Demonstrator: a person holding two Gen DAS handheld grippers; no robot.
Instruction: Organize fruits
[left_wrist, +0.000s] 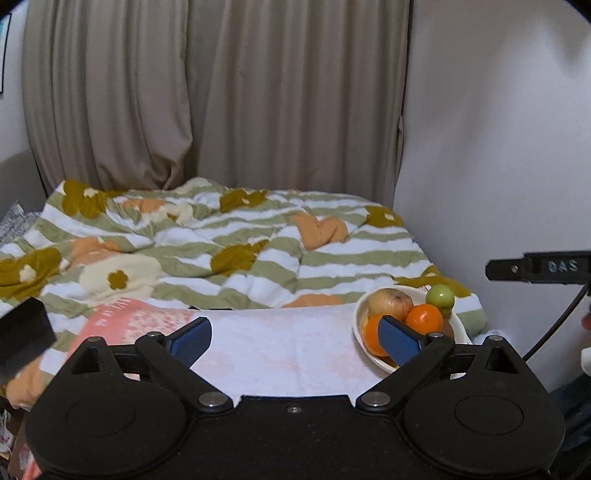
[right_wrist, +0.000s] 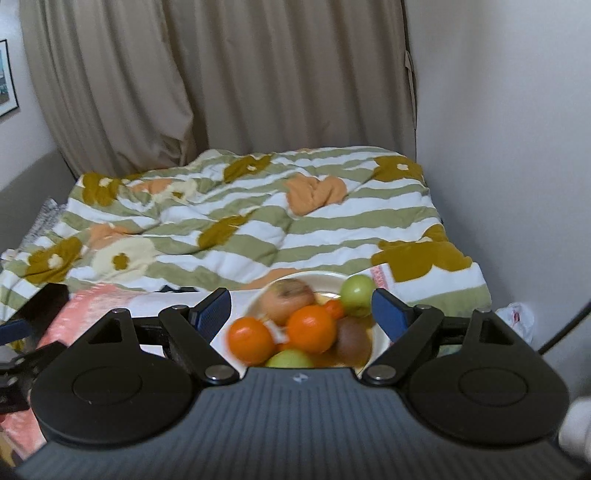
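1. The left gripper (left_wrist: 295, 341) has a black body, two round housings, silver pivot screws and ribbed blue finger pads (left_wrist: 192, 341).
2. The right gripper (right_wrist: 301, 314) has a ridged dark grey top plate with a small pale logo, black linkages and blue pads (right_wrist: 212, 314).

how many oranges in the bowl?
3 visible in the right wrist view: front-left orange, centre orange, and a small one behind it, mostly covered. More may be hidden lower in the bowl.
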